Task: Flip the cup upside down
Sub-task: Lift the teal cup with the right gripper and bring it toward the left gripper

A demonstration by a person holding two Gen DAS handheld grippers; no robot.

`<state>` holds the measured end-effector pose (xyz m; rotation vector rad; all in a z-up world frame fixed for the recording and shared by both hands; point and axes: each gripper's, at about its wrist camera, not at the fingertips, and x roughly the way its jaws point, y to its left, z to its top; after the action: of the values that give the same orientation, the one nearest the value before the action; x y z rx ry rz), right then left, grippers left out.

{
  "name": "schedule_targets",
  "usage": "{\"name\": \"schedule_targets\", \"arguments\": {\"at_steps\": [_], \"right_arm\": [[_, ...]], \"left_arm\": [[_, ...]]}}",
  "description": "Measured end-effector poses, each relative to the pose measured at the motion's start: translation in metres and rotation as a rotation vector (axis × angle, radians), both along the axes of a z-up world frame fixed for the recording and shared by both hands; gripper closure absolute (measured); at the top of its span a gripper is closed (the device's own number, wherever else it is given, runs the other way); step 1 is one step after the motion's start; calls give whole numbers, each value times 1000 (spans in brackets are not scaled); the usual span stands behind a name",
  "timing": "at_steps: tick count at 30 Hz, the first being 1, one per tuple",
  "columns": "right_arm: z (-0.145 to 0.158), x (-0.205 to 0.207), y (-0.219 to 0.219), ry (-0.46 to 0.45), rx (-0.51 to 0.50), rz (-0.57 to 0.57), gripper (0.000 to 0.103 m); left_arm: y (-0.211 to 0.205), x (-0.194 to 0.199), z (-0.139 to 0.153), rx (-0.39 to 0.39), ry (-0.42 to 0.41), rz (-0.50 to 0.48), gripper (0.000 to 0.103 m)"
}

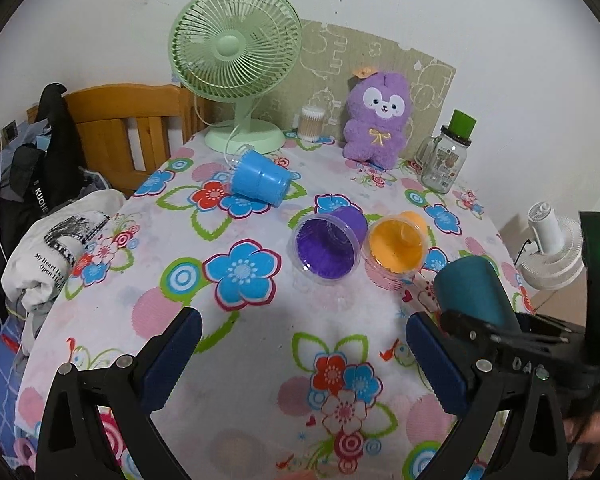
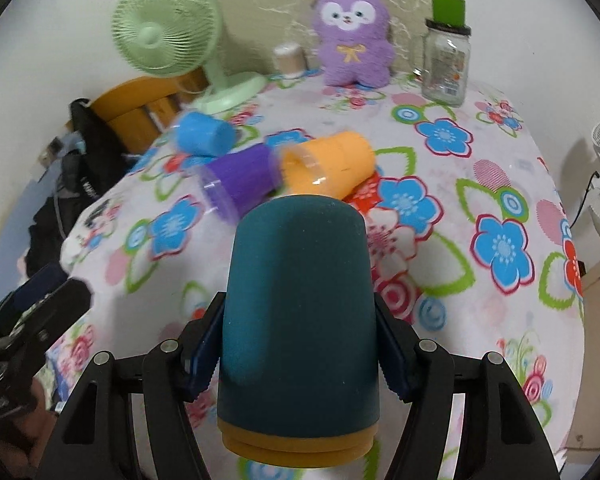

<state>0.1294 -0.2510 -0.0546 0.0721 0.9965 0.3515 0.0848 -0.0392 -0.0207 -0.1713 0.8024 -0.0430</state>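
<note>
My right gripper (image 2: pixel 298 356) is shut on a dark teal cup (image 2: pixel 300 312) with an orange rim band. The cup's base points away from the camera toward the table, its rim toward me. The same cup (image 1: pixel 474 294) shows at the right of the left wrist view, held by the right gripper above the flowered tablecloth (image 1: pixel 236 344). My left gripper (image 1: pixel 304 354) is open and empty over the near table. Three cups lie on their sides: blue (image 1: pixel 260 178), purple (image 1: pixel 330 244), orange (image 1: pixel 398 246).
A green desk fan (image 1: pixel 236 60), a cotton-swab jar (image 1: pixel 311 123), a purple plush toy (image 1: pixel 378 114) and a glass jar with a green lid (image 1: pixel 446 158) stand along the back. A wooden chair (image 1: pixel 128 128) with clothes is left. A white fan (image 1: pixel 552 244) sits right.
</note>
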Motion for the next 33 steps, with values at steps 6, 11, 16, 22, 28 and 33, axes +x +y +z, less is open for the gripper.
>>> {"name": "schedule_targets", "arguments": {"at_steps": [6, 11, 16, 22, 28, 33], "right_arm": [[14, -45, 16, -5, 45, 70, 34], [6, -71, 32, 30, 79, 104, 34], [-20, -77, 43, 95, 119, 84, 34], [-46, -77, 62, 160, 90, 77, 33], [-37, -80, 56, 130, 91, 65, 19], [-24, -88, 34, 89, 133, 35, 11]], "left_arm": [[11, -30, 6, -10, -20, 7, 0], [26, -56, 1, -24, -11, 26, 0], [38, -69, -8, -34, 18, 51, 0], [42, -79, -10, -34, 21, 60, 0], [42, -81, -9, -40, 25, 57, 0], [34, -74, -6, -41, 29, 35, 0]]}}
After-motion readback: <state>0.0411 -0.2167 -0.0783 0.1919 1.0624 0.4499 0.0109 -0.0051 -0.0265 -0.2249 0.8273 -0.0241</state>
